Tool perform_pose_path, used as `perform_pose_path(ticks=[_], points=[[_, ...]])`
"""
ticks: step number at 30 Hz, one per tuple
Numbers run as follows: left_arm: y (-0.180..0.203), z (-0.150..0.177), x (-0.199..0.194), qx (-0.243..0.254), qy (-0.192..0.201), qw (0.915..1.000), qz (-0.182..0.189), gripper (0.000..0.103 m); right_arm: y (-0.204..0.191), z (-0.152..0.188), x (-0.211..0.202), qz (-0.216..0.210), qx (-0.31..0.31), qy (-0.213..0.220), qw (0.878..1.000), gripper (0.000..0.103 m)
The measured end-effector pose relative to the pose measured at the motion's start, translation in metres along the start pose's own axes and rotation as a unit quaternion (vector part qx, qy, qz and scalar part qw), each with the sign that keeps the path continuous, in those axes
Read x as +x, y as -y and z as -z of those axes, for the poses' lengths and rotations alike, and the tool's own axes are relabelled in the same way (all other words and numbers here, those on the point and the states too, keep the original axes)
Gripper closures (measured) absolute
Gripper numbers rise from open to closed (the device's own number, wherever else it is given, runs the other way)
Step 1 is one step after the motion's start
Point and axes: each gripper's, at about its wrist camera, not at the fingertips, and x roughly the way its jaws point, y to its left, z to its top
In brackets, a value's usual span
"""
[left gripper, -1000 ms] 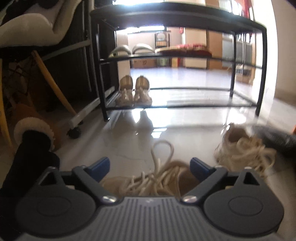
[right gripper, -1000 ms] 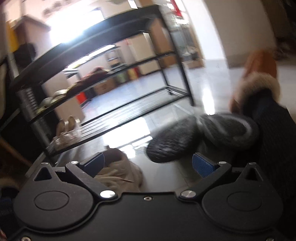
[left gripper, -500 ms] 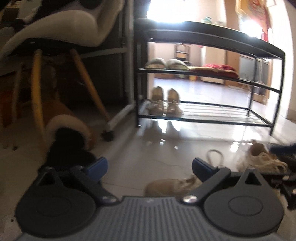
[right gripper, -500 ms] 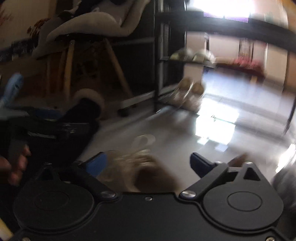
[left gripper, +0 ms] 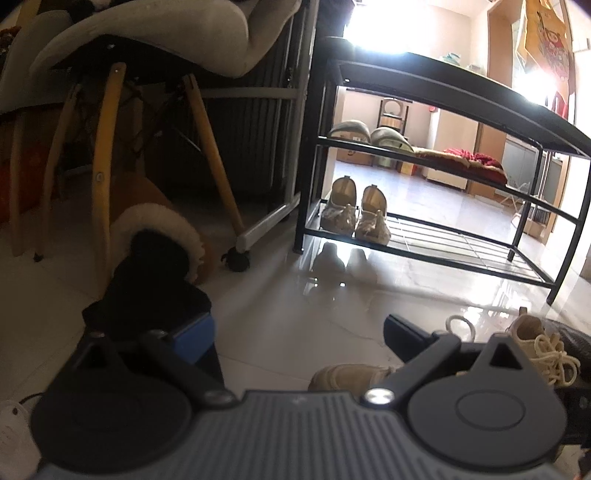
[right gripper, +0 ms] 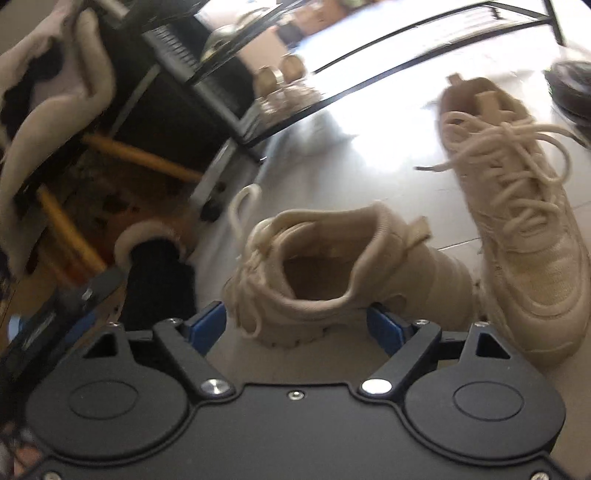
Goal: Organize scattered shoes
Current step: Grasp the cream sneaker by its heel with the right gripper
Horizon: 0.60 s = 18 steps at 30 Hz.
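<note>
Glossy pale tile floor (left gripper: 280, 332), strong glare w/ reflections. Black metal rack (left gripper: 436, 122) is backlit by bright light from rm behind. Chair (left gripper: 147, 48) w/ yellow wood legs is seen at left.

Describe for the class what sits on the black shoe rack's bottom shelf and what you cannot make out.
On the shoe rack bottom shelf, one beige sneaker pair stands at the left end; wire beside it is bare. The shelf's far right end is washed out by glare.

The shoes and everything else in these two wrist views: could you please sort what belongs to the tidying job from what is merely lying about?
Belongs to the job:
beige sneaker between the open right gripper fingers
second beige sneaker
fur-trimmed boot
shoe rack
shelved pair

Just lying about:
chair
white cloth
</note>
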Motion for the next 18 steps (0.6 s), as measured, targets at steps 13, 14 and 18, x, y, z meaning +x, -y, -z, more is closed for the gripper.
perform_pose_path(ticks=[13, 14, 18], points=[[0.003, 0.002, 0.003, -0.002, -0.005, 1.0000, 0.005, 0.004, 0.006, -0.035, 0.035, 0.101, -0.001, 0.007, 0.995, 0.071], [0.003, 0.002, 0.004, -0.004, -0.006, 1.0000, 0.005, 0.004, 0.001, -0.039, 0.040, 0.110, -0.020, 0.002, 0.994, 0.072], [0.000, 0.001, 0.005, -0.013, -0.008, 0.9999, 0.006, 0.004, -0.016, -0.065, 0.066, 0.138, -0.080, -0.030, 0.987, 0.075]])
